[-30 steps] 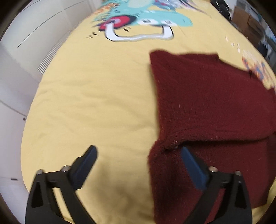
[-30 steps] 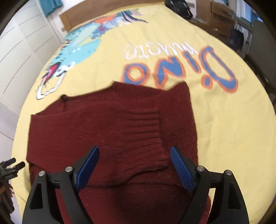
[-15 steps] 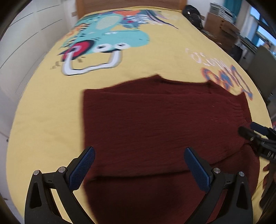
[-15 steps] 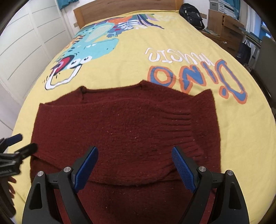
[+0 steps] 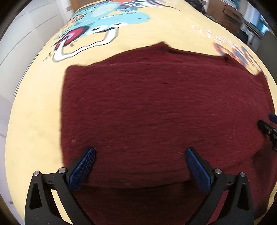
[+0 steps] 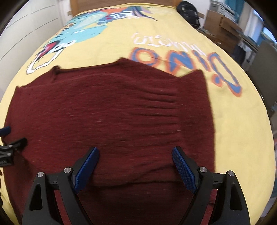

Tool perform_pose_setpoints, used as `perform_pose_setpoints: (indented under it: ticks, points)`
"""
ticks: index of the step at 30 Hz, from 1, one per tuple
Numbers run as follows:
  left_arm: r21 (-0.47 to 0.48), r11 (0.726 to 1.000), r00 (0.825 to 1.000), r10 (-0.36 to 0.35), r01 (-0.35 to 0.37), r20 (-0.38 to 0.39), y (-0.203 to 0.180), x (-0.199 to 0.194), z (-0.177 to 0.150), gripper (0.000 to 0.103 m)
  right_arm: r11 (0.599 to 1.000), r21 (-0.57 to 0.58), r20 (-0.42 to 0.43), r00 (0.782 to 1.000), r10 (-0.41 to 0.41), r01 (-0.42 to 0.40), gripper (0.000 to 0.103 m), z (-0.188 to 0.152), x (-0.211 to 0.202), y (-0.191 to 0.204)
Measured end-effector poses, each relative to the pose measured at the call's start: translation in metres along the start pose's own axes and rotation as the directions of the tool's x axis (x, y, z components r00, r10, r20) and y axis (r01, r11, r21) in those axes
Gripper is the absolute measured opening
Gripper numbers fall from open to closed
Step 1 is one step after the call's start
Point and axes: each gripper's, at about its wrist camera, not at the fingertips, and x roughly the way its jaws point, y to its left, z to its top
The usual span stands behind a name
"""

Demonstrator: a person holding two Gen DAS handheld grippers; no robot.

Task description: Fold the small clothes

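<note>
A dark red knitted sweater [image 5: 155, 107] lies spread on the yellow bedspread [image 5: 34, 112], with a layer folded over so a fold edge runs across its near part. It also shows in the right wrist view [image 6: 110, 117], with a ribbed cuff toward the right. My left gripper [image 5: 140, 155] is open and empty above the sweater's near left part. My right gripper [image 6: 135, 155] is open and empty above the near right part. Each gripper's tip shows at the edge of the other's view.
The bedspread [image 6: 233, 121] has a dinosaur print [image 5: 107, 20] and orange-blue lettering [image 6: 187, 58]. White cupboard doors [image 6: 22, 31] stand left of the bed. A black bag [image 6: 188, 12] and cardboard boxes [image 6: 223, 29] are at the far right.
My left gripper has swung right from the sweater's left edge to above its body. Both grippers have moved closer to the sweater and stayed open.
</note>
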Motion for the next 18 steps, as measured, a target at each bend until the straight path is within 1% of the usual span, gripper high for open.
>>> perform_pose_setpoints:
  ticks: [2, 3, 4, 6, 7, 9, 11, 13, 16, 18]
  points:
    - [-0.033, 0.999, 1.0, -0.015, 0.015, -0.015, 0.01, 0.003, 0.0, 0.102, 1.0, 0.018, -0.008, 1.0, -0.023, 0.024, 0.088, -0.001, 0.002, -0.012]
    - [-0.037, 0.999, 1.0, -0.024, 0.023, -0.019, 0.012, 0.004, 0.0, 0.102, 0.999, 0.036, -0.017, 1.0, -0.014, 0.014, 0.088, -0.002, 0.004, -0.017]
    - [-0.036, 0.999, 1.0, -0.021, 0.021, -0.019, 0.012, 0.003, 0.001, 0.102, 0.997, 0.073, -0.024, 0.999, 0.024, -0.022, 0.088, -0.004, 0.006, -0.025]
    - [-0.022, 1.0, 1.0, -0.01, 0.009, -0.02, 0.009, -0.001, 0.003, 0.102, 0.996, 0.082, -0.012, 0.999, 0.033, -0.032, 0.088, -0.005, 0.001, -0.028]
    - [-0.02, 1.0, 1.0, -0.009, 0.008, -0.02, 0.007, -0.004, 0.003, 0.102, 0.997, 0.069, -0.008, 1.0, 0.026, -0.026, 0.088, -0.006, -0.003, -0.027]
    - [-0.023, 0.999, 0.999, -0.033, 0.032, -0.013, 0.006, -0.015, 0.002, 0.102, 0.999, 0.047, 0.005, 1.0, 0.024, -0.024, 0.088, -0.006, -0.015, -0.025]
    - [-0.037, 0.997, 0.998, -0.067, 0.066, -0.01, 0.01, -0.028, -0.001, 0.102, 0.998, 0.043, 0.021, 0.999, 0.041, -0.042, 0.088, -0.009, -0.03, -0.028]
    - [-0.057, 0.994, 0.995, -0.095, 0.095, 0.008, 0.015, -0.045, -0.006, 0.102, 0.997, 0.048, 0.033, 0.998, 0.06, -0.062, 0.088, -0.015, -0.047, -0.031]
    - [-0.07, 0.994, 0.996, -0.085, 0.087, 0.029, 0.023, -0.068, -0.021, 0.102, 0.996, 0.054, 0.055, 0.996, 0.064, -0.067, 0.088, -0.03, -0.069, -0.037]
    - [-0.071, 0.995, 0.997, -0.075, 0.077, 0.021, 0.029, -0.079, -0.036, 0.102, 0.996, 0.067, 0.062, 0.996, 0.06, -0.064, 0.088, -0.042, -0.081, -0.042]
